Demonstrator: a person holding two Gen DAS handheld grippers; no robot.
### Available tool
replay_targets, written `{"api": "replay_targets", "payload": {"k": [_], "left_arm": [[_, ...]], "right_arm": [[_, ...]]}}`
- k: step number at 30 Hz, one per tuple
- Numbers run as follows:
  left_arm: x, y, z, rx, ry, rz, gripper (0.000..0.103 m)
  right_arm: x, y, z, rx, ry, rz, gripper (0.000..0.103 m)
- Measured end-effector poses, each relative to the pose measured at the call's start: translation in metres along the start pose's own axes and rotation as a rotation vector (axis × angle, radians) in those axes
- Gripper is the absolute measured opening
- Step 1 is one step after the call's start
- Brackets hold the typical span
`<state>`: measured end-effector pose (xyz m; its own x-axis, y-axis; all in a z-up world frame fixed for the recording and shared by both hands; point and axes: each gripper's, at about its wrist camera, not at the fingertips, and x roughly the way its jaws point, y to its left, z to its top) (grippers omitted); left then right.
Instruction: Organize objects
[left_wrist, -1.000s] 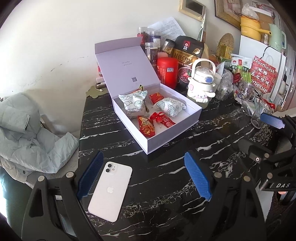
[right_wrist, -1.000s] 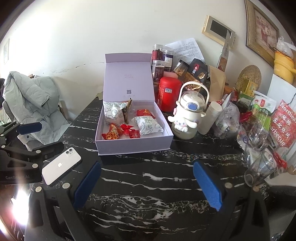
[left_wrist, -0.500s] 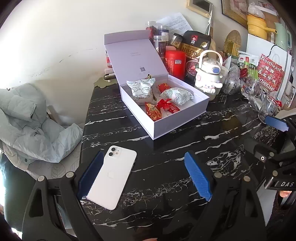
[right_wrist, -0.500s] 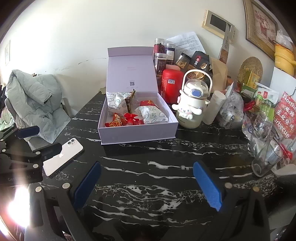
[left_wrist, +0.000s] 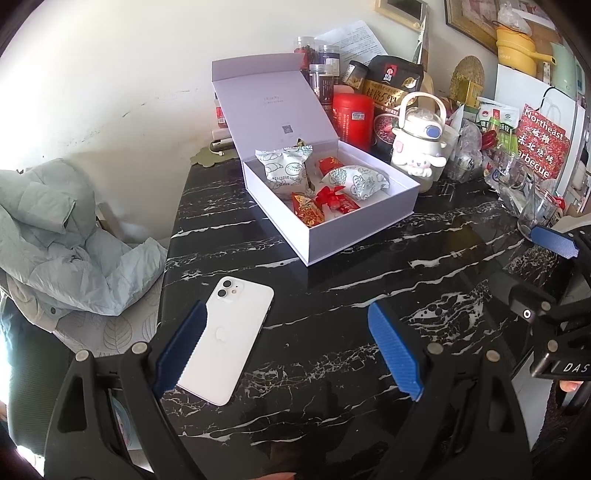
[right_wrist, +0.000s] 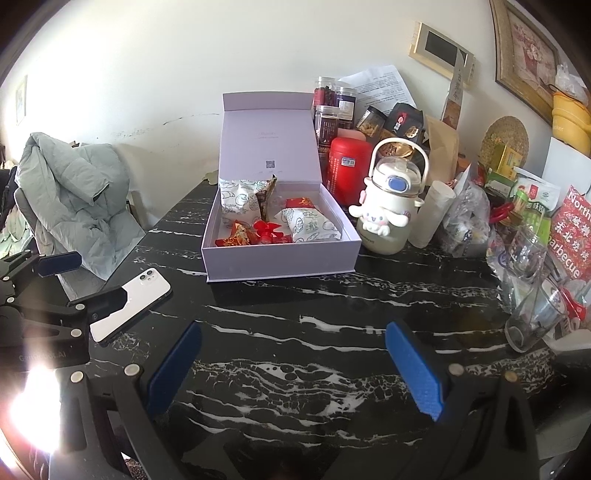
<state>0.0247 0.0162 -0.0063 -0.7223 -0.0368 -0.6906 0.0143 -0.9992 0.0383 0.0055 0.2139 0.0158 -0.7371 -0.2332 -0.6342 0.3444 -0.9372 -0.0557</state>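
A white phone lies face down on the black marble table, close to its left edge. My left gripper hovers open just above it; the left blue pad covers the phone's left edge and the right pad stands well clear. An open lilac gift box further back holds patterned white pouches and red wrapped sweets. In the right wrist view, my right gripper is open over bare table in front of the box, with the phone and left gripper to its left.
Jars, a red tin, a white cartoon bottle, bags and drinking glasses crowd the back and right of the table. A chair with a pale green padded jacket stands off the left edge. The wall is behind the box.
Both grippers sank a little toward the table early on and have since held still. The jaws stayed wide and nothing on the table moved.
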Motion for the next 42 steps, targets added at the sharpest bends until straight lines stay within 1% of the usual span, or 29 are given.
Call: {"api": "replay_targets", "payload": {"k": [6, 25, 42], "left_arm": [[0.000, -0.001, -0.001, -0.005, 0.005, -0.001, 0.089], [0.012, -0.010, -0.001, -0.013, 0.032, -0.014, 0.089], [0.020, -0.015, -0.001, -0.002, 0.056, -0.018, 0.089]], "right_arm": [[0.000, 0.001, -0.001, 0.000, 0.004, 0.012, 0.101], [0.011, -0.009, -0.001, 0.020, 0.020, 0.013, 0.101], [0.019, -0.009, -0.001, 0.018, 0.037, 0.017, 0.101]]}}
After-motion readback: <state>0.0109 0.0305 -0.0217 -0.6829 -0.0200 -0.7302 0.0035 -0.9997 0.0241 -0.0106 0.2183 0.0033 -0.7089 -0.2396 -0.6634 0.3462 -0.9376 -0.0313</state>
